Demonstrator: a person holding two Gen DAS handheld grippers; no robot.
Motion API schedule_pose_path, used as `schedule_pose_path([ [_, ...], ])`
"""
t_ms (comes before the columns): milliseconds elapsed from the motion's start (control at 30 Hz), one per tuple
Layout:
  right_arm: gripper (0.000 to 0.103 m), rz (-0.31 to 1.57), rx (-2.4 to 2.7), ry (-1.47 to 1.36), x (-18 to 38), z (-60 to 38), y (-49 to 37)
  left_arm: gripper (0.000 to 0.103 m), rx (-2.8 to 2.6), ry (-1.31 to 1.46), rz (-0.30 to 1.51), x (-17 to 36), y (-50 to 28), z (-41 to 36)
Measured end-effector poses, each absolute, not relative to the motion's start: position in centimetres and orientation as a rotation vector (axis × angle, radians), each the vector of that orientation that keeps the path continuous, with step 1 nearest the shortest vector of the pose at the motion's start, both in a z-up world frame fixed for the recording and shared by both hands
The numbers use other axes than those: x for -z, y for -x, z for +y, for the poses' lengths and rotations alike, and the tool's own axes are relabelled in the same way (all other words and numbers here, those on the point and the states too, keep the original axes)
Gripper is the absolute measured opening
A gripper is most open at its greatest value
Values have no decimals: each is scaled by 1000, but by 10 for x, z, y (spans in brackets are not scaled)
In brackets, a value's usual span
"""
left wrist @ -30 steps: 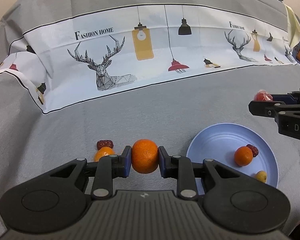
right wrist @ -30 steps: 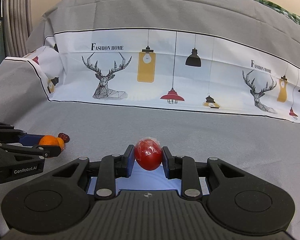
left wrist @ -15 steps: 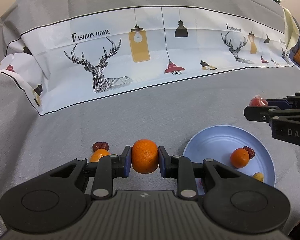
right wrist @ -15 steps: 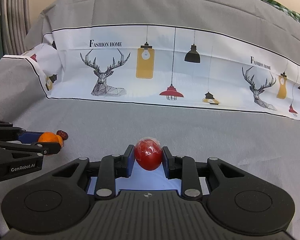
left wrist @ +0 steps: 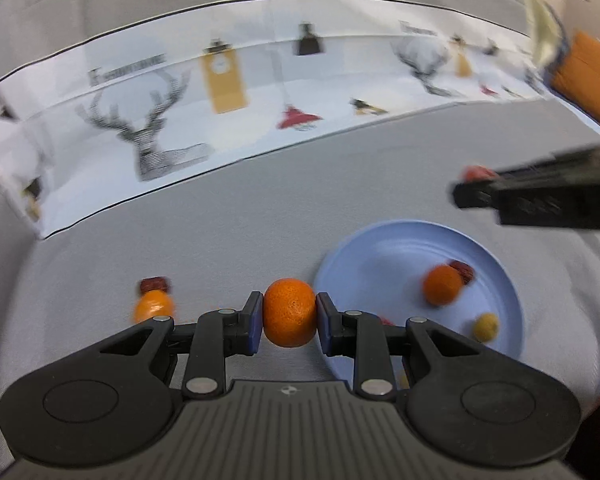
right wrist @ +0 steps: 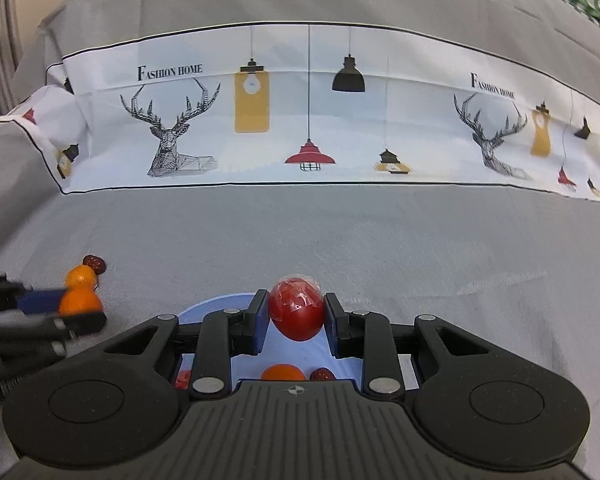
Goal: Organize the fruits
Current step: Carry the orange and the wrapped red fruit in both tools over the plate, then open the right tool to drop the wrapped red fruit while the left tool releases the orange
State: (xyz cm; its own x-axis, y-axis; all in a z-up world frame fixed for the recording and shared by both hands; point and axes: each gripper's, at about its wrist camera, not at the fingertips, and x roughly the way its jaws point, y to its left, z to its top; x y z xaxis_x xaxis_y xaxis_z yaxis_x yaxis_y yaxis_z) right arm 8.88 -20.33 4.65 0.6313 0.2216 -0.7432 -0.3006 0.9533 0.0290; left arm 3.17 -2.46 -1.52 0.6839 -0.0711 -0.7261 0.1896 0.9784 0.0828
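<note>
My left gripper (left wrist: 290, 314) is shut on an orange mandarin (left wrist: 290, 312), held just left of the light blue plate (left wrist: 384, 248). On the plate lie a small orange (left wrist: 442, 290), a red date (left wrist: 462, 271) and a small yellow fruit (left wrist: 486, 326). My right gripper (right wrist: 296, 316) is shut on a red plastic-wrapped fruit (right wrist: 297, 312), held over the plate's far rim (right wrist: 216, 304). It also shows in the left wrist view (left wrist: 476, 184). Another small orange (left wrist: 154, 306) and a red date (left wrist: 154, 283) lie on the cloth to the left.
A grey cloth (right wrist: 340, 240) covers the surface. A white printed band with deer and lamps (right wrist: 300, 120) rises behind it. An orange cushion (left wrist: 588, 76) sits at the far right. The left gripper appears at the left edge of the right wrist view (right wrist: 48, 312).
My left gripper has moved right toward the plate with the mandarin; the view is blurred. My right gripper with the red fruit has come further over the plate.
</note>
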Motion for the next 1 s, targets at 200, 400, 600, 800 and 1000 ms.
schedule_pose_path([
  [200, 30, 859, -315, 122, -43, -199, -90, 30, 267, -156, 809, 25, -24, -48],
  [400, 30, 880, -327, 129, -41, -197, -89, 30, 298, -172, 812, 32, -26, -60],
  [600, 32, 898, -331, 122, -38, -198, -90, 33, 311, -157, 806, 30, -27, -58],
  [800, 38, 898, -331, 121, -38, -198, -91, 34, 300, -153, 799, 28, -28, -58],
  [1000, 38, 897, -326, 123, -39, -199, -91, 34, 296, -161, 795, 26, -26, -58],
])
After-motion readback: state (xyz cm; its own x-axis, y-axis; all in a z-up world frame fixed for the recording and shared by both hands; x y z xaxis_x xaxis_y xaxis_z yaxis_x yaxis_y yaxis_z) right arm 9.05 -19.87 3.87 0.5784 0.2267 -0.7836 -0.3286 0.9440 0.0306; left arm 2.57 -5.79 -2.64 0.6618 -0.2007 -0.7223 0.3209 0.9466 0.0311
